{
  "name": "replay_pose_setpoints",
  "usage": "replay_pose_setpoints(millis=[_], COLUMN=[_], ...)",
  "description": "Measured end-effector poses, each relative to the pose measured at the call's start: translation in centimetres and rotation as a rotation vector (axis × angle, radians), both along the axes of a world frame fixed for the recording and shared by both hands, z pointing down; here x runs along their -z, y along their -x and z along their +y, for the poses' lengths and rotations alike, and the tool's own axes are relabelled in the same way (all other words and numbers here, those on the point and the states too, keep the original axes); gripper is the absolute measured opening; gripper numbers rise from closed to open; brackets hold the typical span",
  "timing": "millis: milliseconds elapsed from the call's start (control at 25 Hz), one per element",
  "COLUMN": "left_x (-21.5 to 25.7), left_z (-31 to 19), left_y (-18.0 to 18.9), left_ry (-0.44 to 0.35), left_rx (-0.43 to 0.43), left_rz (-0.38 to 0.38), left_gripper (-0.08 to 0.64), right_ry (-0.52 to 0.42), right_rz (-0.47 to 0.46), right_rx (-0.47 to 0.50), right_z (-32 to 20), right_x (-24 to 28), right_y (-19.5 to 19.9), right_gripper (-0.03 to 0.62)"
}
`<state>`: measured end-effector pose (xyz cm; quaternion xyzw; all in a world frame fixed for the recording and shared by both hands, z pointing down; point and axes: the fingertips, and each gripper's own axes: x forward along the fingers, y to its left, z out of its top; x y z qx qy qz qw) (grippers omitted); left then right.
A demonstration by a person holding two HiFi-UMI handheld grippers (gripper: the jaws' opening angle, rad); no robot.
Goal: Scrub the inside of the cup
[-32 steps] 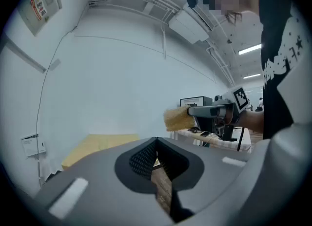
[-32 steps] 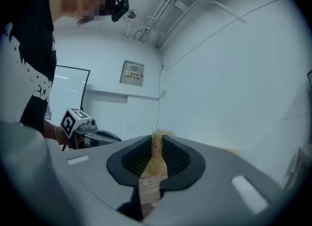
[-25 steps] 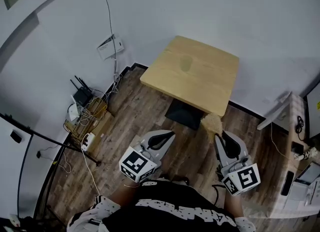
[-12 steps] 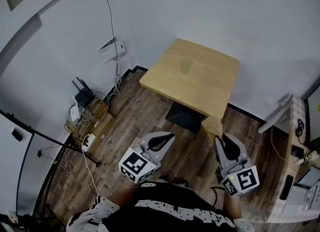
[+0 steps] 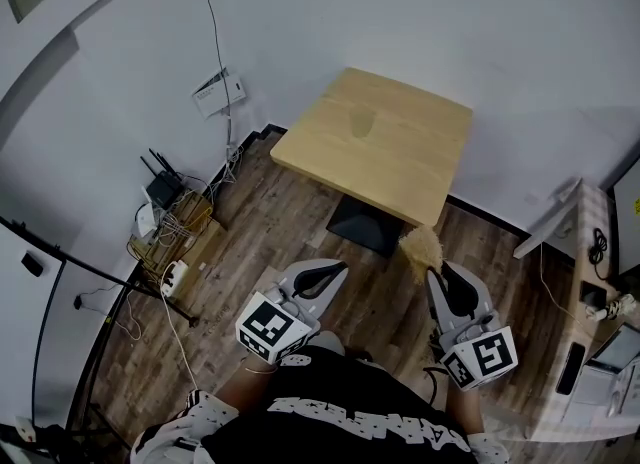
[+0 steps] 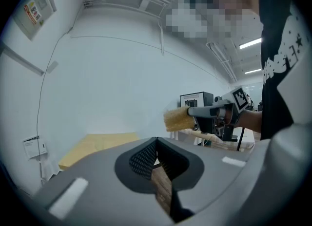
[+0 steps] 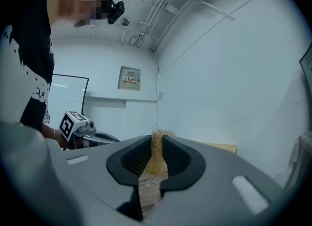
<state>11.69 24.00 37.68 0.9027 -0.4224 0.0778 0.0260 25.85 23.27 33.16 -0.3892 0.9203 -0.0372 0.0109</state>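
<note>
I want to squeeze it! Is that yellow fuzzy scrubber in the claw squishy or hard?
Probably squishy: the right claw pinches the scrubber thin, while its free end fluffs out. Likely light too, being loose fibres.

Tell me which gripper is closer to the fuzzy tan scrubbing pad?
Right. The right gripper is shut on the fuzzy tan scrubbing pad. The left gripper, shut and empty, is apart from it, off to its left.
</note>
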Motion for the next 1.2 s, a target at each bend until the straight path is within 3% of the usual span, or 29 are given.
replay_pose_setpoints(millis=[480, 680, 1200], left_x=[-0.1, -0.1, -0.4], left_z=[0.0, -1.0, -4.6], left_y=[-0.4, 0.1, -0.3], left_ry=[0.0, 0.011, 0.018], left_rx=[0.022, 0.023, -0.04], left_rz=[-0.016, 0.029, 0.042], left_gripper=[0.003, 0.003, 0.003], right_ry=[0.014, 0.02, 0.037], right_rz=[-0.031, -0.021, -0.006], right_rx=[0.018, 0.008, -0.045], right_z=[-0.6, -1.2, -3.5], right_x=[-0.4, -0.5, -0.7], right_y=[-0.6, -0.4, -0.4], right_gripper=[0.081, 0.083, 0.083])
